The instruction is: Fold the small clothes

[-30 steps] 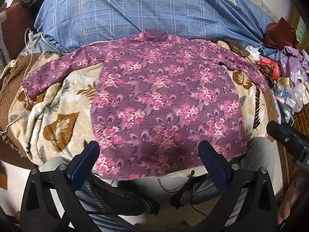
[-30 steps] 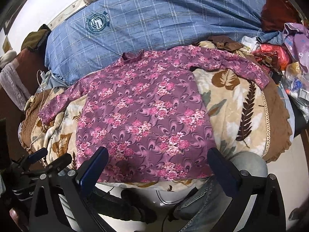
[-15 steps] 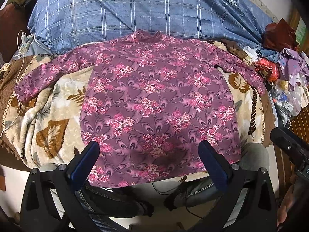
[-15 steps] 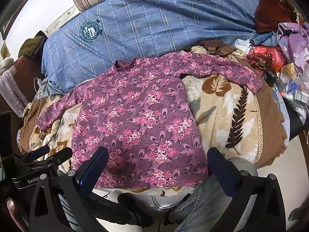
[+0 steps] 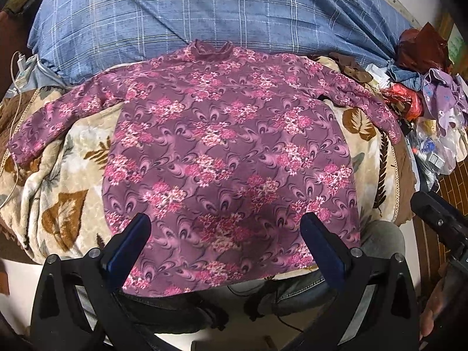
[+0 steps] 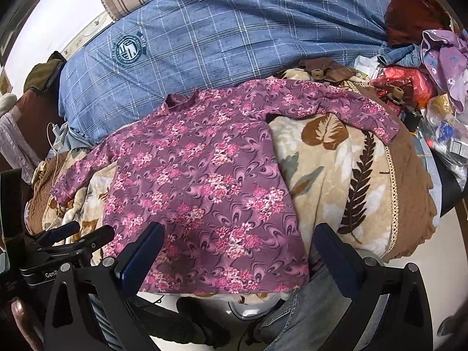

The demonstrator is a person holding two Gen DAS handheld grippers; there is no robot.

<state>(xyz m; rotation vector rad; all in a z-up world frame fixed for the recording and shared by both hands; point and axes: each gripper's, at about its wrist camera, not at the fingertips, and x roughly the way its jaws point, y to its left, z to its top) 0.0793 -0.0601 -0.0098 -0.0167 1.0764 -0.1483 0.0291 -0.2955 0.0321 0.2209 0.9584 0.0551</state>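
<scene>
Since the earlier pictures, both cameras have been carried a little nearer and higher over the bed, so more of the purple long-sleeved top with pink flowers [image 5: 228,158] is seen from above, and it has not been moved.

That top [image 6: 201,181] is laid flat and face up on a cream fleece blanket with brown leaves [image 5: 55,199]. Both sleeves are spread out to the sides, and the neck is pointed at a big blue checked quilt [image 5: 228,8] that is lying just behind it. The bottom hem is hung a little over the near edge of the bed.

The left gripper [image 5: 226,235] is held wide open above the hem, with nothing caught between its blue fingers [image 5: 128,247]. The right gripper [image 6: 238,248] is also spread wide open and empty, and it is held over the lower right corner of the top. Neither gripper can be seen touching the cloth.

No box or basket can be seen. A loose heap of clothes and shiny bags [image 5: 430,99] is piled at the right end of the bed, well apart from the top. A white charger and cord [image 5: 20,64] are lying at the left side. Knees in blue jeans [image 6: 295,324] are seen below the bed edge.
</scene>
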